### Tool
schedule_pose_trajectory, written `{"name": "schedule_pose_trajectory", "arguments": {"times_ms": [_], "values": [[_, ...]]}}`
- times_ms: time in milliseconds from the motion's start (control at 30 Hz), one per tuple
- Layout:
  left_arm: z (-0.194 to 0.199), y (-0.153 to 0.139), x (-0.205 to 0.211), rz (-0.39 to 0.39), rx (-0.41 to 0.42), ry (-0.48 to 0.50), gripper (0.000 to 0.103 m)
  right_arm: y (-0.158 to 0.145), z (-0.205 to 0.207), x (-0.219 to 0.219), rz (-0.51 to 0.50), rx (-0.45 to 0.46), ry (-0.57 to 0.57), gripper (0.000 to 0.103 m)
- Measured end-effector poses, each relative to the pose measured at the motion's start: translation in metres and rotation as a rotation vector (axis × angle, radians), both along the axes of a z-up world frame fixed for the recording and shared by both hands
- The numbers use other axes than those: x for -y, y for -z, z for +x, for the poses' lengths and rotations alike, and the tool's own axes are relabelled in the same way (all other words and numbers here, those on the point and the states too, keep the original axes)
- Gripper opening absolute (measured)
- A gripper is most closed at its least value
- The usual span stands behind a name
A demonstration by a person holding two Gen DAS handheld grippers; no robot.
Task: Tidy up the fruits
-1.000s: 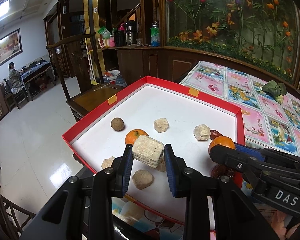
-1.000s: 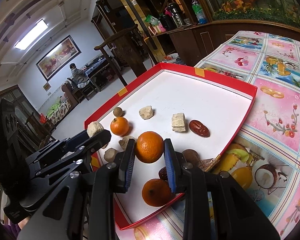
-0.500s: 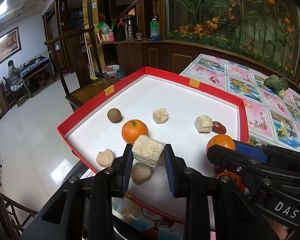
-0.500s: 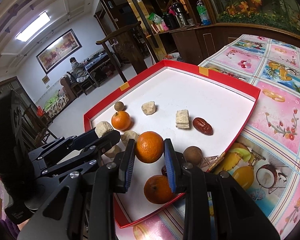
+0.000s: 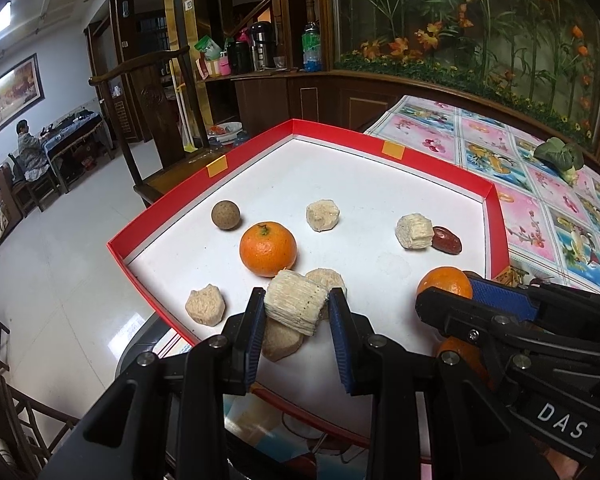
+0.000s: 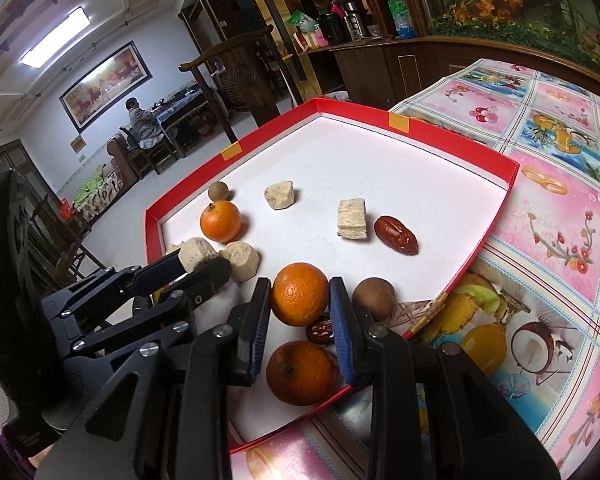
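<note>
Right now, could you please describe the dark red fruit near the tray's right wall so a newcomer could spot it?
In the red-rimmed tray, look toward the right wall. Beside a pale ribbed block lies the red date: glossy, wrinkled and oval, unlike the round oranges and beige chunks.

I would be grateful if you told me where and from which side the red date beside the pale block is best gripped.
Grip the red date across its narrow middle, coming down from above. It lies flat on the tray as a long oval, one end touching the pale block, so the pads should probably close on its free long sides.

Both tools (image 5: 296, 306) (image 6: 300, 300) clamped, angled downward
</note>
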State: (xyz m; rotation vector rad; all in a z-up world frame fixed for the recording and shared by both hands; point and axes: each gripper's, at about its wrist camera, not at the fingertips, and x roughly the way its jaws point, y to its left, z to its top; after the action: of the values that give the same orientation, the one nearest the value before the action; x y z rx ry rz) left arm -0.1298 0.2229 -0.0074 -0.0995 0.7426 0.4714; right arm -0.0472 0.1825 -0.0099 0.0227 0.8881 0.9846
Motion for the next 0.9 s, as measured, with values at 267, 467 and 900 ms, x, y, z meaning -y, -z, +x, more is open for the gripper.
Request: {"name": "schedule_pose_trajectory", "arguments": {"times_ms": [267,467,900], "values": [[-0.003,-0.002,0.000,0.007,0.009,-0.018,0.064,-0.005,0.001,0.010,0.023,0.009,0.031,0.038],[-0.007,-0.013,0.002,0.017,0.046,-0.029,0.082,-0.013,0.001,0.020,0.059,0.028,0.060,0.046],[-0.016,-0.028,-0.006,-0.087,0.024,-0.130,0.084,-0.035,-0.003,0.043,0.028,0.165,0.211,0.082]]}}
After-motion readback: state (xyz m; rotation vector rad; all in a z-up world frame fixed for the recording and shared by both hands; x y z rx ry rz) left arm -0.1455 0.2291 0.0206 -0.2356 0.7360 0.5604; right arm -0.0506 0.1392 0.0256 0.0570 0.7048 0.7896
